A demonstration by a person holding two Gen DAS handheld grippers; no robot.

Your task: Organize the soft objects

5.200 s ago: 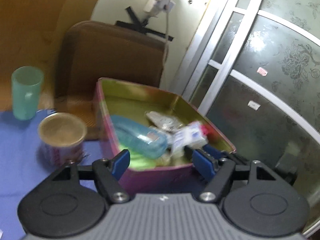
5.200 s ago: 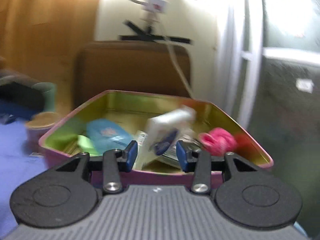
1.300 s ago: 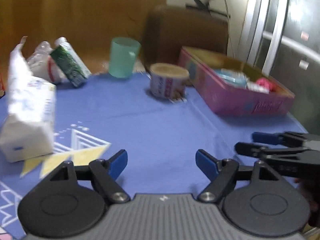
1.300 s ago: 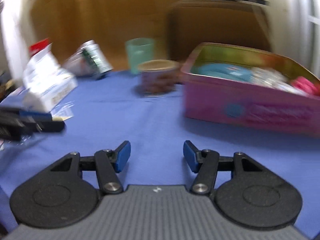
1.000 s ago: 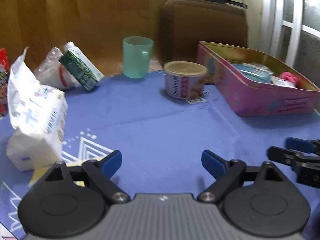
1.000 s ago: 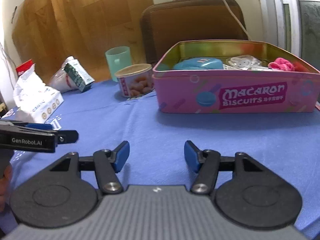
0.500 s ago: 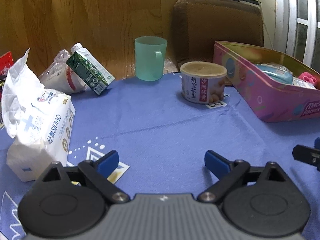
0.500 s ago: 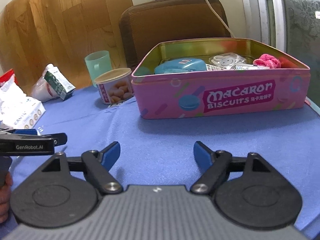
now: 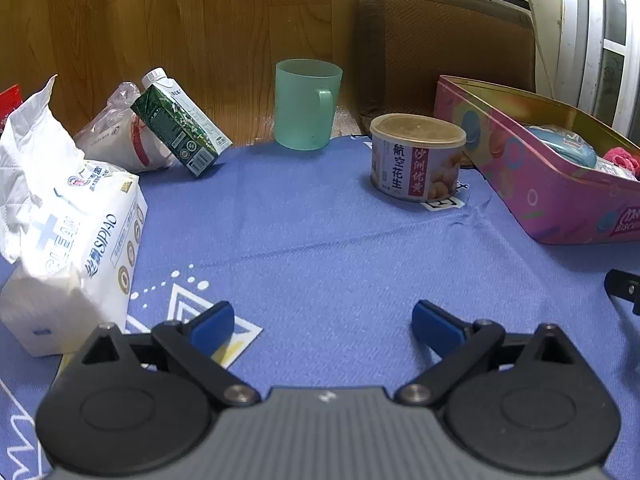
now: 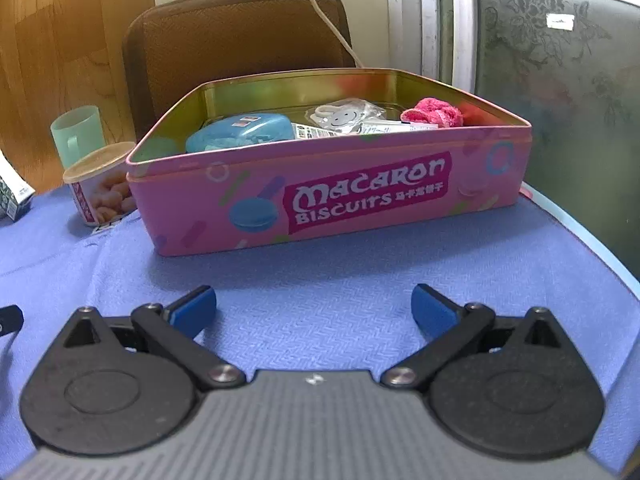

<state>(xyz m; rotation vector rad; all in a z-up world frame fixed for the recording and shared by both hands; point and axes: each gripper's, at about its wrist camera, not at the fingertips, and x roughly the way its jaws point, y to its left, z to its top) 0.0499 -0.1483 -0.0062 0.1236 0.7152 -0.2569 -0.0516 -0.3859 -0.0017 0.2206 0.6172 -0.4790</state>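
Note:
A pink macaron biscuit tin (image 10: 360, 196) stands open on the blue tablecloth, straight ahead in the right wrist view and at the right in the left wrist view (image 9: 532, 196). Inside lie a blue pouch (image 10: 240, 134), a clear packet with a white smiley charm (image 10: 340, 116) and a pink fluffy item (image 10: 434, 114). My right gripper (image 10: 314, 308) is open and empty, low over the cloth in front of the tin. My left gripper (image 9: 322, 320) is open and empty over the cloth. A white tissue pack (image 9: 68, 240) sits to its left.
A round can (image 9: 416, 156), a green cup (image 9: 306, 104), a leaning green carton (image 9: 180, 128) and a plastic bag (image 9: 116, 136) stand at the back of the table. A brown chair (image 10: 236, 36) stands behind the tin. The table's right edge (image 10: 580, 224) runs beside the tin.
Both grippers came away from the tin empty and drew back over the cloth. In the last half second both opened a little wider; the right one turned more toward the tin.

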